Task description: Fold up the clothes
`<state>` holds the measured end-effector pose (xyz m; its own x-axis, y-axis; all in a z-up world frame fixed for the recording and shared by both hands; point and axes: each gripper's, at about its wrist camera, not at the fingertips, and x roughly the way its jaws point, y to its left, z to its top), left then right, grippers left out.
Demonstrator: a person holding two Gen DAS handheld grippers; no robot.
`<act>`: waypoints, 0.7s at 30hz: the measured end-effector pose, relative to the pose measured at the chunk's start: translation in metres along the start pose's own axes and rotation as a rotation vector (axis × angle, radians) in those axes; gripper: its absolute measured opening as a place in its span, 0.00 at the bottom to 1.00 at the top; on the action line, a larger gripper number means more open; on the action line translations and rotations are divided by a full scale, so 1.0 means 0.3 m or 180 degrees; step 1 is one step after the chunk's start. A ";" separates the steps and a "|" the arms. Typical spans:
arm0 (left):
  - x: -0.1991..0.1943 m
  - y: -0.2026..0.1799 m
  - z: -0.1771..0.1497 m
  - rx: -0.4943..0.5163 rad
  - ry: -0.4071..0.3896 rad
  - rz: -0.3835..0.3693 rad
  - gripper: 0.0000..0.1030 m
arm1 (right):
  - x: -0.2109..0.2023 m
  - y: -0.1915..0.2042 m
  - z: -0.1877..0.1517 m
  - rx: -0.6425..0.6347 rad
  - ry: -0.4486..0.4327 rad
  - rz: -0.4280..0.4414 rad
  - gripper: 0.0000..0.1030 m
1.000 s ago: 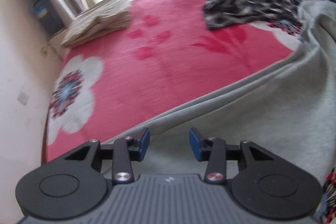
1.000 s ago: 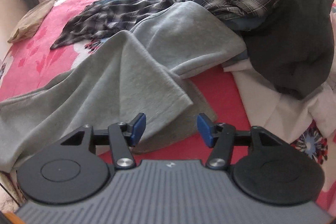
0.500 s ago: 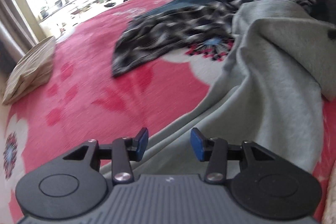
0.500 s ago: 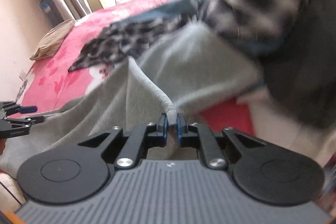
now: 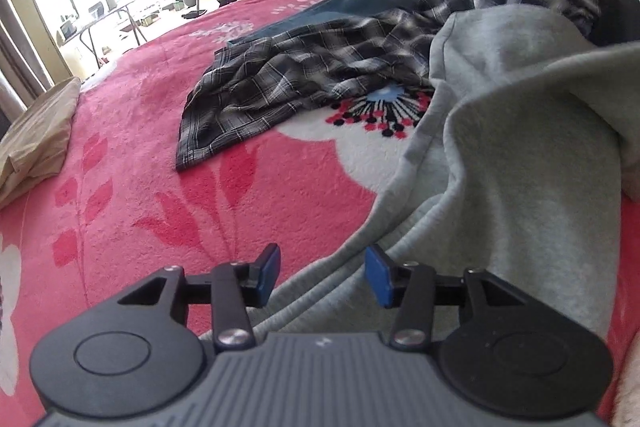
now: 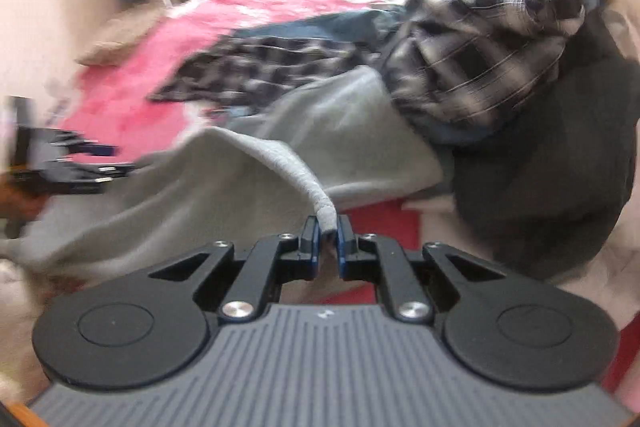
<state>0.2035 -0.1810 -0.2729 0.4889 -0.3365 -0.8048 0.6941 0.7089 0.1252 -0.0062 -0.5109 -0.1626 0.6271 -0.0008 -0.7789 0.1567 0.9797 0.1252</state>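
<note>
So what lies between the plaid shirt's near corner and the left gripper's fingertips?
In the left wrist view, only bare red floral blanket lies between the plaid shirt and left gripper.

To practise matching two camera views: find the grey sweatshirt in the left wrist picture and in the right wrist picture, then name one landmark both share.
Left wrist: the grey sweatshirt fills the right side, its edge running down between the open left tongs.
Right wrist: it spreads across the centre, a ridge of it pinched in the shut right tongs.
Shared landmark: the plaid shirt lying beyond the sweatshirt.
</note>
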 end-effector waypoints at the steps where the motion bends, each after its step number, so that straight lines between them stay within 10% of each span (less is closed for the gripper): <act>1: 0.000 0.003 0.001 -0.0025 -0.0004 -0.0018 0.47 | -0.033 0.008 -0.011 -0.0002 -0.0002 0.0059 0.07; 8: -0.003 -0.006 0.018 -0.0093 -0.0058 -0.0049 0.47 | -0.105 0.080 -0.069 -0.0426 0.0287 0.0470 0.07; 17: 0.012 -0.006 0.055 -0.0243 -0.0113 -0.0072 0.48 | -0.044 0.171 -0.253 -0.0852 0.1784 0.1185 0.12; 21: 0.041 0.000 0.069 -0.0320 -0.0069 -0.0114 0.49 | -0.035 0.115 -0.163 -0.0642 0.1528 0.1114 0.35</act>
<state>0.2204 -0.1981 -0.2708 0.4767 -0.3754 -0.7949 0.6554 0.7544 0.0368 -0.0446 -0.4674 -0.1801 0.1951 0.3714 -0.9078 -0.1724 0.9241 0.3410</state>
